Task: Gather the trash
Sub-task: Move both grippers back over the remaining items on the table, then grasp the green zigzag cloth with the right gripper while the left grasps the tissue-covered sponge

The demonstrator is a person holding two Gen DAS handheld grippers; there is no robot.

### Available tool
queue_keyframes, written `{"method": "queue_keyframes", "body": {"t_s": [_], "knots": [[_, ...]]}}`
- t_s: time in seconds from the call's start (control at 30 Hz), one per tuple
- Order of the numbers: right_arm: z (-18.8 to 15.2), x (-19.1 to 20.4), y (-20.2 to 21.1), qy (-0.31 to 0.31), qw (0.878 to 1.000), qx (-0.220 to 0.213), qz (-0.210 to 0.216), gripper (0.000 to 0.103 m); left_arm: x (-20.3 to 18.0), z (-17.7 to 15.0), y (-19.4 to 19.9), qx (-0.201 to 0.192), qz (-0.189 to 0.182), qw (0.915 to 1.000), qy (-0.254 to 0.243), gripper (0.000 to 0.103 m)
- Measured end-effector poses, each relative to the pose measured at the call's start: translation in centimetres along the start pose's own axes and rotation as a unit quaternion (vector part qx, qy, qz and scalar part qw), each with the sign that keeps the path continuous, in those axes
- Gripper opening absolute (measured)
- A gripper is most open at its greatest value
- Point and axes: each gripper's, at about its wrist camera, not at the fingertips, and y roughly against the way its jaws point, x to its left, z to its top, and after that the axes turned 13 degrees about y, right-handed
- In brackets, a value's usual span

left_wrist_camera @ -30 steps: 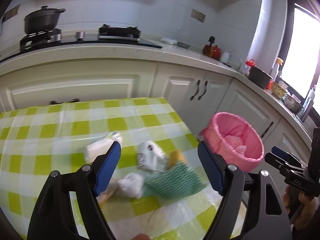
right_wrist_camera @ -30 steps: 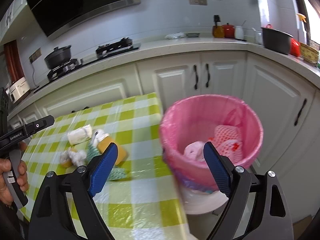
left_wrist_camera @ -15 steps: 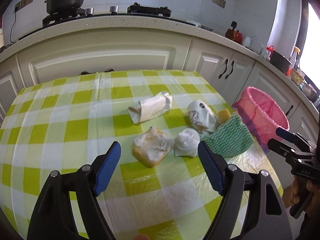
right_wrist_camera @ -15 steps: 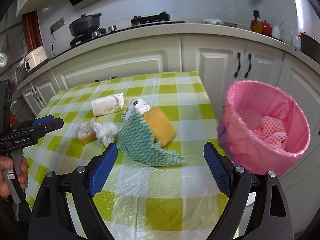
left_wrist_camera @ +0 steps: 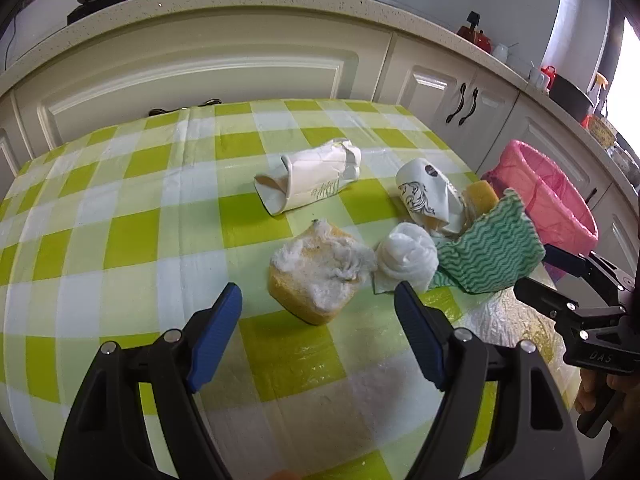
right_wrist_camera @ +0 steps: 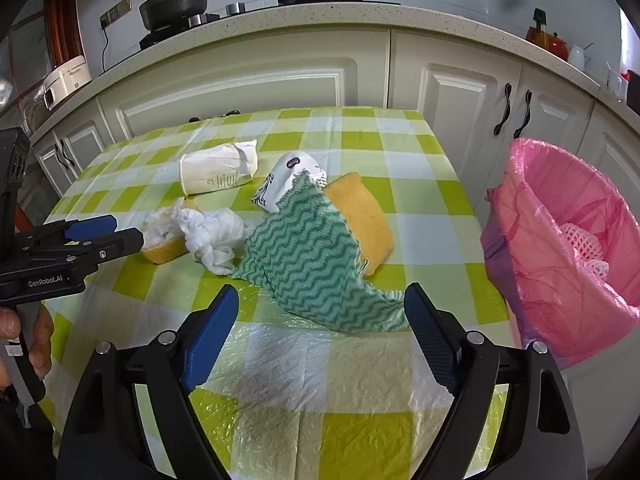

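Note:
Trash lies on a green-checked table (left_wrist_camera: 120, 240): a crushed paper cup (left_wrist_camera: 310, 182), a printed cup (left_wrist_camera: 422, 196), a white tissue wad (left_wrist_camera: 408, 258) and a fluff-covered yellow sponge (left_wrist_camera: 320, 276). My left gripper (left_wrist_camera: 318, 320) hovers open just before that sponge. A green wavy cloth (right_wrist_camera: 316, 264) drapes over a second yellow sponge (right_wrist_camera: 362, 208). My right gripper (right_wrist_camera: 322, 320) is at the cloth's near edge with its jaws closing. The cloth shows between them, but the pads do not touch it. The pink-lined bin (right_wrist_camera: 568, 248) stands right of the table.
Crinkled clear film (right_wrist_camera: 320, 360) covers the table's near right corner. White cabinets and a counter with a stove and black pot (right_wrist_camera: 176, 0) run behind the table. The bin holds white and pink netting (right_wrist_camera: 580, 244). A hand (right_wrist_camera: 28, 336) grips the left tool.
Both grippers swung left from the bin and came down toward the trash pile. The sponge and the cloth now sit close before the fingers.

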Motion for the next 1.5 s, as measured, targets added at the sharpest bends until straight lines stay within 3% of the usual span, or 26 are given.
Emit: {"method": "queue_keyframes", "body": {"t_s": [0.2, 0.47, 0.57, 0.7, 1.0, 1.5], "knots": [[0.2, 0.3, -1.6, -0.001, 1.000, 0.015, 0.006, 0.069, 0.1, 0.4, -1.9, 0.016, 0.010, 0.9997, -0.012, 0.075], [0.3, 0.6, -3.4, 0.003, 0.999, 0.037, 0.011, 0.046, -0.4, 0.9, -3.5, 0.022, 0.016, 0.9990, -0.035, 0.075], [0.1, 0.8, -3.6, 0.004, 0.999, 0.040, 0.018, 0.037, -0.6, 0.9, -3.9, 0.028, 0.013, 0.9988, -0.039, 0.059], [0.0, 1.0, -3.3, 0.005, 0.999, 0.034, 0.024, 0.025, -0.5, 0.8, -3.9, 0.028, 0.011, 0.9988, -0.040, 0.053], [0.0, 1.3, -0.9, -0.001, 0.999, 0.013, 0.043, 0.022, 0.5, 0.2, -1.8, 0.021, 0.011, 0.9995, -0.018, 0.049], [1.4, 0.1, 5.2, -0.018, 0.998, -0.045, 0.033, 0.022, 0.2, 0.6, 4.1, -0.025, 0.015, 0.9995, -0.012, 0.049]]}}
